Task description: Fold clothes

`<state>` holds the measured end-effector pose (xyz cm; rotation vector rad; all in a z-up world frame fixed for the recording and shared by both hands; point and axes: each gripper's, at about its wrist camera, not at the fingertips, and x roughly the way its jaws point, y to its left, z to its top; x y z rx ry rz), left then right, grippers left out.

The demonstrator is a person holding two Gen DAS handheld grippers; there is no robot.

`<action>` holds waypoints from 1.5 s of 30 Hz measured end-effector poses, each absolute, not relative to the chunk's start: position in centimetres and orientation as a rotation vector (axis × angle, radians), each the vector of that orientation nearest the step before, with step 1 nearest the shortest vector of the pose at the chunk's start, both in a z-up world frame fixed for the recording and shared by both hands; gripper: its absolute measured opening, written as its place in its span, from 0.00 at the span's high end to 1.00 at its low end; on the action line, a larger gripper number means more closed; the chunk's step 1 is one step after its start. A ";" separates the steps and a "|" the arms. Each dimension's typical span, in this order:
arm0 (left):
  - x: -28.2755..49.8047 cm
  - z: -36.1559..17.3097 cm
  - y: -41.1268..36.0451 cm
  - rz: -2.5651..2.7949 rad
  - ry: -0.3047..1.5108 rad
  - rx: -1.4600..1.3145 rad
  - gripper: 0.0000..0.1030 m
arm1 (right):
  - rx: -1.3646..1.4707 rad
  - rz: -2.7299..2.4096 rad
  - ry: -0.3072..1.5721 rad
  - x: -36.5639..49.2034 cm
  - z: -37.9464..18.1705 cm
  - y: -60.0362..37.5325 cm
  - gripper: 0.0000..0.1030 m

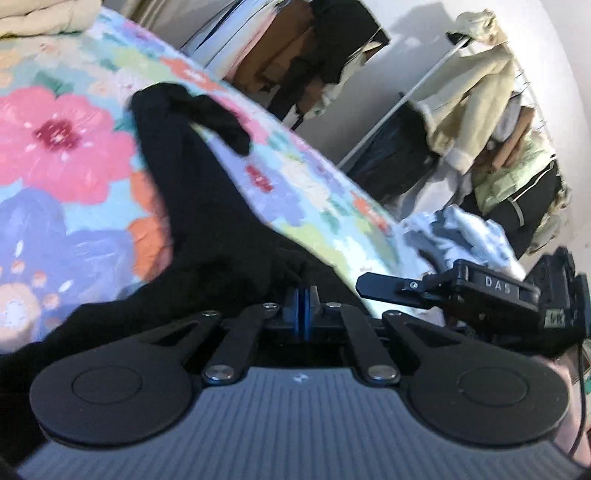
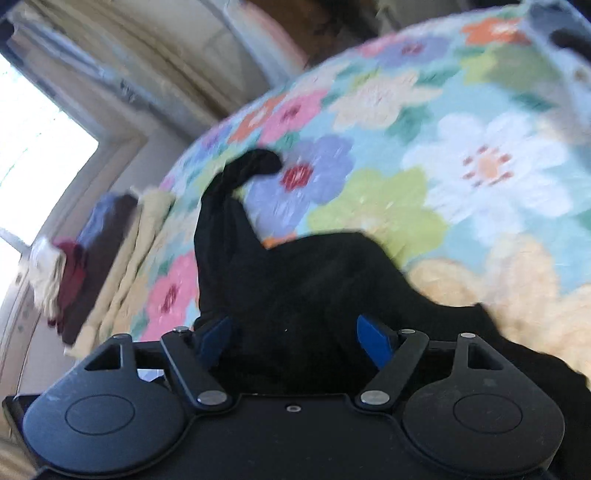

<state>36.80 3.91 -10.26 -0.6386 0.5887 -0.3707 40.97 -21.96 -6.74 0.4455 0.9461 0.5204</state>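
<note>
A black garment (image 1: 192, 206) lies stretched and bunched on a floral bedspread (image 1: 55, 147). My left gripper (image 1: 303, 295) is shut, its blue pads pressed together on a raised fold of the black garment. In the right wrist view the same black garment (image 2: 295, 280) runs away over the bedspread (image 2: 480, 166), ending in a curled tip. My right gripper (image 2: 293, 334) stands open above it, blue pads (image 2: 373, 339) wide apart and pressing on nothing. One black finger (image 1: 380, 288) of the right gripper shows just right of the left gripper.
A clothes rack (image 1: 480, 110) with hanging jackets stands beyond the bed's edge. A light blue crumpled garment (image 1: 461, 232) lies near that edge. Folded clothes (image 2: 74, 266) are stacked at the bed's far side by a bright window (image 2: 29, 147). A cream quilt (image 1: 37, 18) lies at the top left.
</note>
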 end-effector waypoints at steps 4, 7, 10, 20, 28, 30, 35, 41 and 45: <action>37.2 -11.1 3.8 -0.390 0.598 -0.658 0.98 | 0.232 0.503 1.001 41.3 -7.8 -19.2 0.77; 36.8 -10.2 3.1 -0.409 0.547 -0.610 0.98 | 0.132 0.505 0.899 40.2 -6.1 -18.1 0.90; 35.4 -8.1 3.4 -0.403 0.401 -0.597 0.98 | 0.080 0.562 0.702 38.7 -2.8 -17.8 0.89; 37.1 -9.8 6.1 -0.145 0.584 -0.650 0.86 | 0.213 0.268 0.618 37.1 -1.2 -21.8 0.42; 37.5 -9.5 4.3 -0.331 0.587 -0.659 0.64 | 0.359 0.313 0.787 33.9 -4.0 -25.7 0.41; 37.6 -9.7 3.4 -0.369 0.608 -0.636 0.60 | 0.385 0.355 0.824 34.6 -4.5 -24.8 0.41; 37.5 -10.3 1.6 -0.393 0.647 -0.550 0.60 | 0.429 0.409 0.886 39.3 -5.3 -21.8 0.28; 37.2 -10.5 2.4 -0.392 0.637 -0.567 0.60 | 0.227 0.321 0.912 43.1 -6.7 -17.8 0.39; 37.0 -10.2 3.5 -0.365 0.605 -0.603 0.60 | 0.028 0.346 0.783 42.3 -5.2 -15.3 0.94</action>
